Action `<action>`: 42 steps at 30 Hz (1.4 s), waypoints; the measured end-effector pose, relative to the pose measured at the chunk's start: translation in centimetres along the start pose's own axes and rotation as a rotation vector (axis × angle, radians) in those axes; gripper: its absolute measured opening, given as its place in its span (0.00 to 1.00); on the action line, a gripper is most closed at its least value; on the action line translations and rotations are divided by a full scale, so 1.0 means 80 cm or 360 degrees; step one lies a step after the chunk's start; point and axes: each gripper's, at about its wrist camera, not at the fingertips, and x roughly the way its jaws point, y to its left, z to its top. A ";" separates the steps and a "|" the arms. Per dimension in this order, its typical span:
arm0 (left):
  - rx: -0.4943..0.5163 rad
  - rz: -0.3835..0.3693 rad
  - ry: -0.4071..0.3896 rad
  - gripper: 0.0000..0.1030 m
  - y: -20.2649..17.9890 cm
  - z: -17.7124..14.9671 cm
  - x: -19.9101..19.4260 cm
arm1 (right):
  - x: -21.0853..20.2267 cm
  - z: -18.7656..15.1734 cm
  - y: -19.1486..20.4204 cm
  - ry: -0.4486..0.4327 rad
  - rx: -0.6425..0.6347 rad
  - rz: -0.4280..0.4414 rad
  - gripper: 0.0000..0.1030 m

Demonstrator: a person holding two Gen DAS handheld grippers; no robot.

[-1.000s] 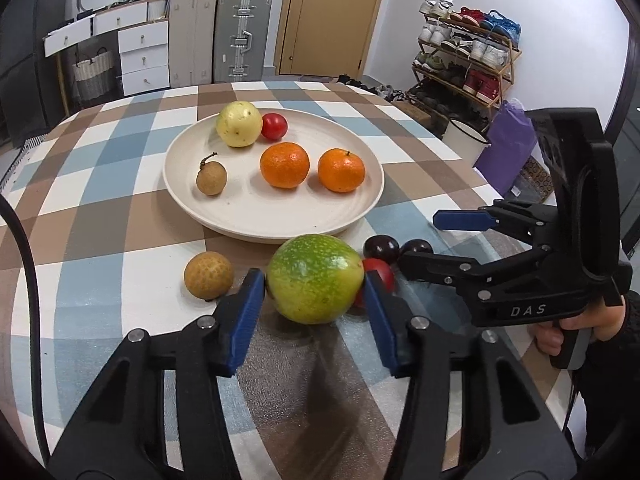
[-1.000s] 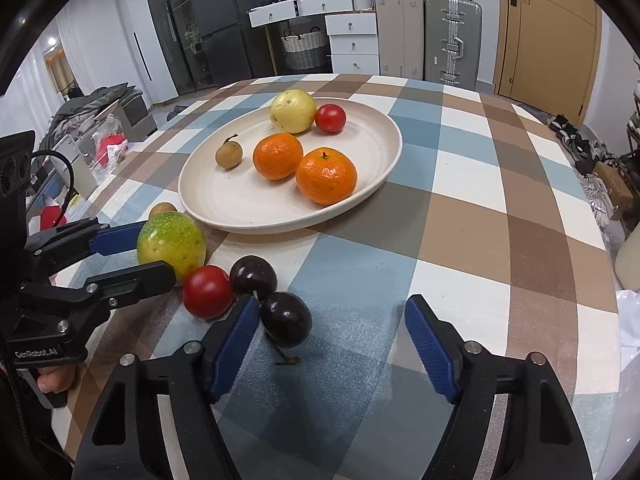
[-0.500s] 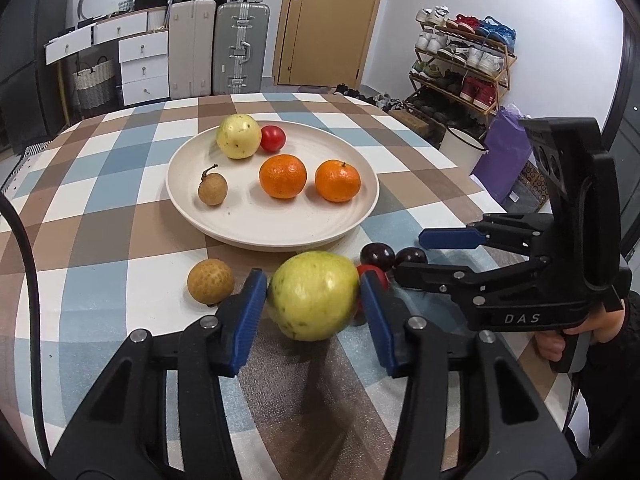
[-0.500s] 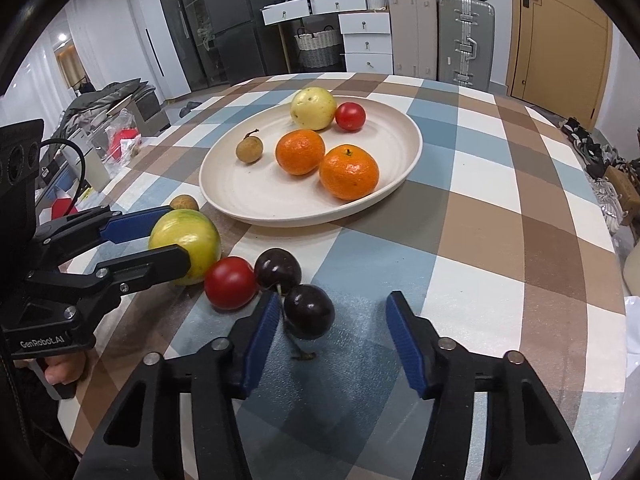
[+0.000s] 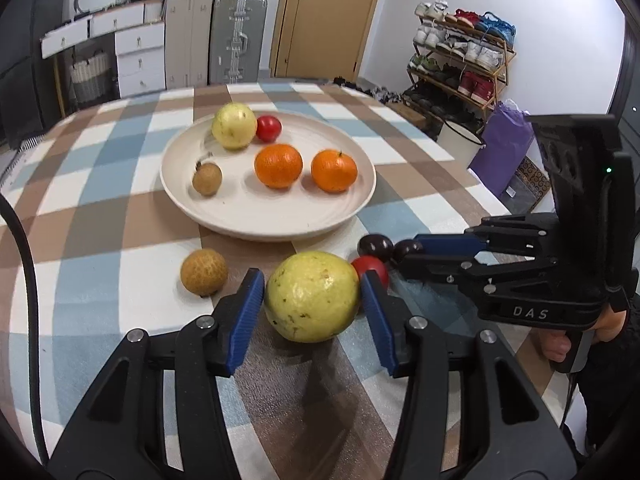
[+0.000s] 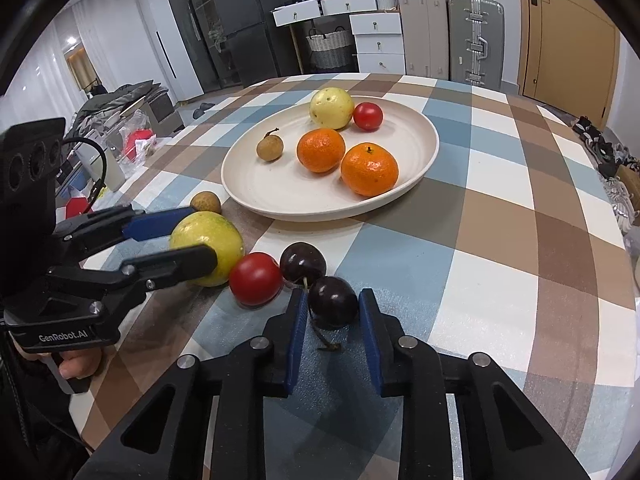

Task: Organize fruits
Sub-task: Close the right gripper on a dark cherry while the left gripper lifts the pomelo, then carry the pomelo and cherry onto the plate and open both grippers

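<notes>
My left gripper [image 5: 314,300] is shut on a yellow-green guava [image 5: 312,296] and holds it just above the table; it also shows in the right wrist view [image 6: 206,248]. My right gripper [image 6: 333,320] has closed around a dark cherry [image 6: 333,306] lying on the checked cloth, pads touching or nearly touching it. A second dark cherry [image 6: 303,262] and a red tomato [image 6: 255,279] lie beside it. A brown longan [image 5: 204,271] lies left of the guava. The cream plate [image 5: 260,220] holds two oranges, a pale guava, a tomato and a longan.
The round table [image 6: 520,208] carries a blue, brown and white checked cloth. Beyond it stand suitcases, drawers, a door and a shoe rack [image 5: 460,68]. The plate sits at mid table, just behind the loose fruits.
My left gripper has lifted the guava slightly and turned it, its yellow side now up. My right gripper has moved onto the near cherry and narrowed its jaws around it.
</notes>
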 end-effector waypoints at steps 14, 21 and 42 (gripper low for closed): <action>-0.0034 0.0016 -0.0063 0.46 0.007 0.001 -0.006 | -0.010 -0.003 -0.003 -0.0044 0.0013 0.0008 0.25; -0.0028 0.0027 -0.0157 0.46 0.008 0.006 -0.029 | -0.030 0.002 -0.001 -0.0131 0.0017 0.0003 0.25; -0.0093 0.0233 -0.0435 0.46 0.032 0.043 -0.081 | -0.072 0.046 0.001 -0.0403 0.0026 0.0036 0.25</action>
